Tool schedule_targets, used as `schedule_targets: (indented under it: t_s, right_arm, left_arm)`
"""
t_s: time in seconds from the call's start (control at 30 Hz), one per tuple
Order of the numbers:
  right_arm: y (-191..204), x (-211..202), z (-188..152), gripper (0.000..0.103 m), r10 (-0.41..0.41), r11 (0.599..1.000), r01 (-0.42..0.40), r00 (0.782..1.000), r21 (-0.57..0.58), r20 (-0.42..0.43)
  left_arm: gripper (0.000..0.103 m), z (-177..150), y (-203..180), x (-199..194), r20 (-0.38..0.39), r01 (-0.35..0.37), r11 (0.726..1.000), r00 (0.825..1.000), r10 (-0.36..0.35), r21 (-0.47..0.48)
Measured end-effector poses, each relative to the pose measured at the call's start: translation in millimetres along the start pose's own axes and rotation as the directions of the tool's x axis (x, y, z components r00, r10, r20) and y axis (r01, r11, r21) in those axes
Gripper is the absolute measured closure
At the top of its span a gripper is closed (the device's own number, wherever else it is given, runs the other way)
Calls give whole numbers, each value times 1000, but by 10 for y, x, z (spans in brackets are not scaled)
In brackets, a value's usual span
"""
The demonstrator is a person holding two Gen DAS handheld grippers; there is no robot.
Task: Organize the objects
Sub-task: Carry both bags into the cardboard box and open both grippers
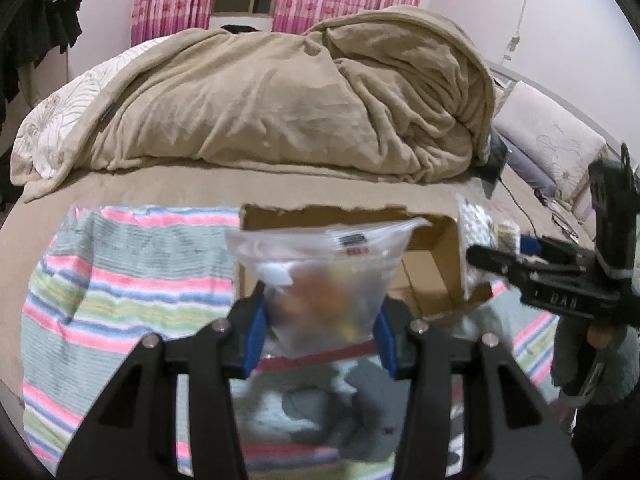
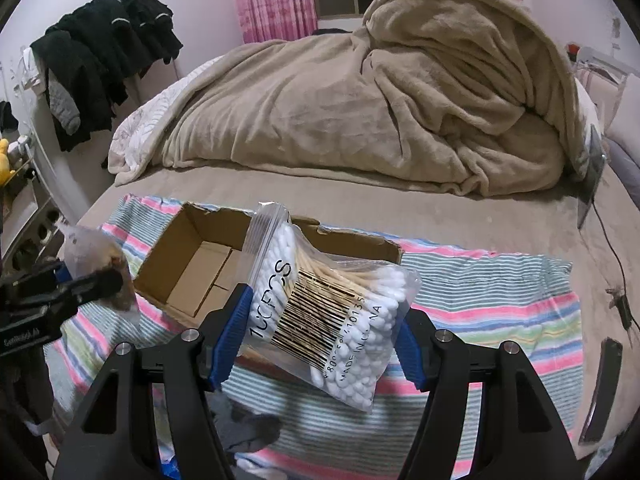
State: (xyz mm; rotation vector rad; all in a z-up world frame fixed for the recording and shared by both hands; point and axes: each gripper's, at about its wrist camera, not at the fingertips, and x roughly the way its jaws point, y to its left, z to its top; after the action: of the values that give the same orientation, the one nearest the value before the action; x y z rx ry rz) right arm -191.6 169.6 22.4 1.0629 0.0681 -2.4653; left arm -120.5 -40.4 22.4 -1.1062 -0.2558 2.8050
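left gripper [image 1: 320, 332] clamping one clear bag [image 1: 324, 280], right gripper [image 2: 316, 340] clamping one cotton swab bag [image 2: 332, 304], one cardboard box [image 2: 192, 264]

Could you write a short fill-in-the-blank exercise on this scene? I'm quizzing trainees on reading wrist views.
1. The right tool grips a bag of ____ swabs.
2. The cardboard box sits on a ____ towel.
3. The left tool holds a clear ____ bag.
4. Behind the box lies a heaped ____ blanket.

Missing words: cotton; striped; zip; beige
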Motion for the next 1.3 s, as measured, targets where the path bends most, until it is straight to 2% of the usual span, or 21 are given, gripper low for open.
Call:
schedule_targets:
  t_s: [0.17, 0.33, 0.47, 0.57, 0.67, 0.8, 0.93, 1.3]
  right_arm:
    - [-39, 223, -10, 34, 3, 1000, -3, 1000, 2, -29]
    - [-86, 431, -55, 34, 9, 1000, -9, 998, 4, -68]
    - [-77, 571, -110, 34, 1, 1000, -3, 995, -25, -96]
    - [-74, 591, -109, 34, 13, 1000, -15, 995, -26, -97]
    - [-45, 631, -121, 34, 22, 999, -26, 993, -35, -114]
    - [-20, 609, -137, 32, 22, 999, -27, 993, -36, -115]
    - [-21, 483, -111, 16, 24, 999, -26, 996, -21, -85]
    - [108, 18, -178, 16, 14, 1000, -14, 999, -11, -45]
  left_arm:
    - [56, 80, 95, 191, 3, -20, 1000, 1000, 20, -1]
    - [56, 15, 167, 574, -95, -33, 999, 995, 33, -5]
    - [55, -57, 148, 701, -141, -33, 999, 989, 32, -3]
    - [53, -45, 125, 672, -142, -31, 999, 989, 30, -11]
    - [44, -36, 115, 622, -133, -40, 999, 990, 37, -22]
    - [44, -6, 84, 499, -108, -43, 999, 993, 42, -14]
    - [44, -6, 48, 352, -92, -40, 999, 995, 39, -9]
    - [43, -169, -7, -148, -56, -40, 999, 998, 39, -14]
